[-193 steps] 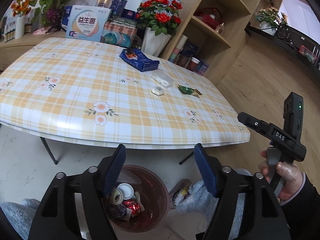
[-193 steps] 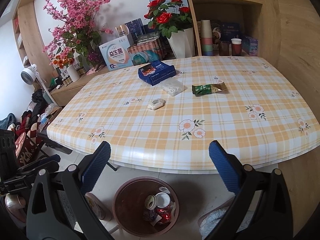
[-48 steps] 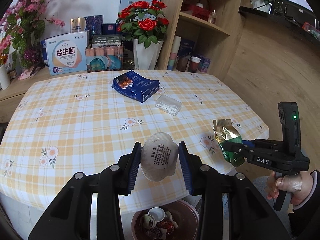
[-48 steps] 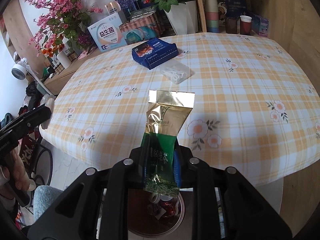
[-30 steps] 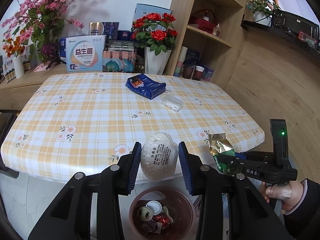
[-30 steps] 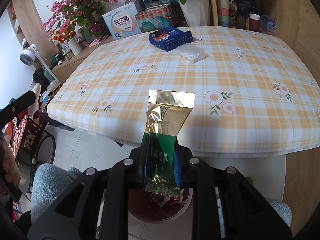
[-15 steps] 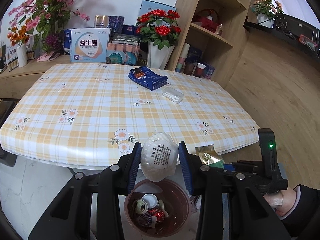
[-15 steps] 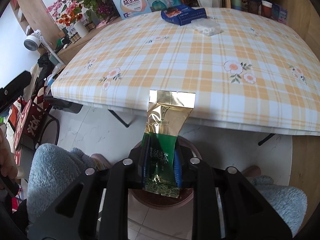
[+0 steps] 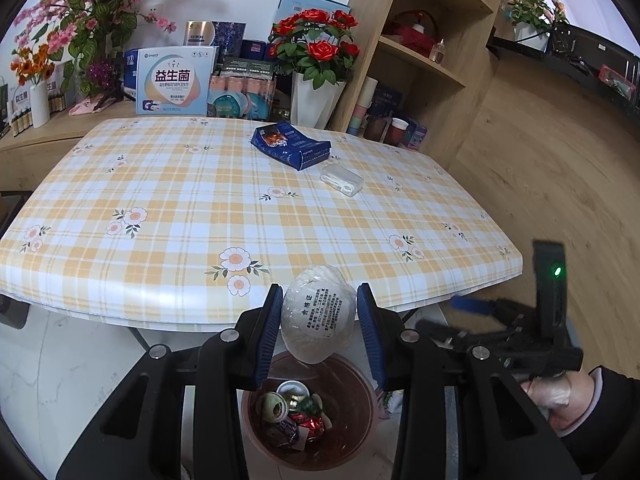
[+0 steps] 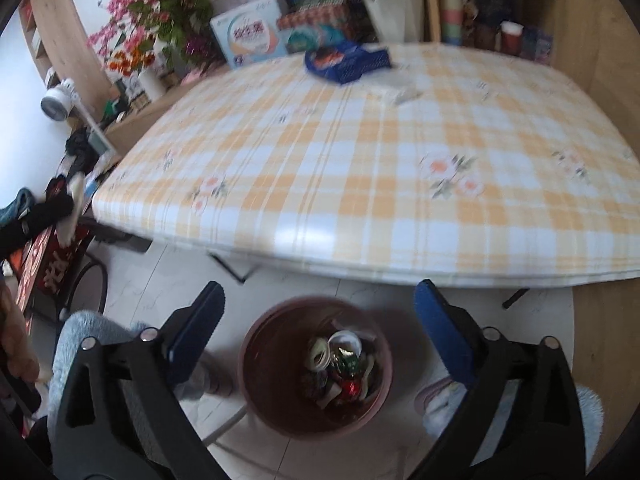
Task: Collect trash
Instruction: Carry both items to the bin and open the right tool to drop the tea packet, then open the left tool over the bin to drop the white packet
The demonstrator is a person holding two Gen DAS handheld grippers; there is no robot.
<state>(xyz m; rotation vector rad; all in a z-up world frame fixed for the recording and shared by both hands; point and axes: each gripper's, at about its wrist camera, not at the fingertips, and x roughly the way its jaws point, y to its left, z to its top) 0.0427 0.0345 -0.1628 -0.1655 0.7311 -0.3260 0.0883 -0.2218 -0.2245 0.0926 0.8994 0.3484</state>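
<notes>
Now both grippers hang over the bin, one loaded, one empty.
Biggest first: the checked table (image 9: pixel 248 208) fills the upper view, its near edge just above the brownish trash bin (image 10: pixel 256 364) standing on the floor at six o'clock. Left gripper (image 9: pixel 318 320) tilts downward over that bin, jaws narrow and clamped on a white wrapped packet (image 9: pixel 318 316) printed with dark text, which hangs right above the rim. Right gripper (image 10: pixel 316 328) also angles down at the bin; its jaws have just been opening and stand wide, nothing between them. At four o'clock in the left view a gloved hand (image 9: pixel 550 394) grips its handle. Cans and a green wrapper (image 10: pixel 352 362) lie in the bin. At twelve o'clock on the table sit a blue pack (image 9: pixel 290 145) and, just beside it, a clear plastic box (image 9: pixel 341 179).
</notes>
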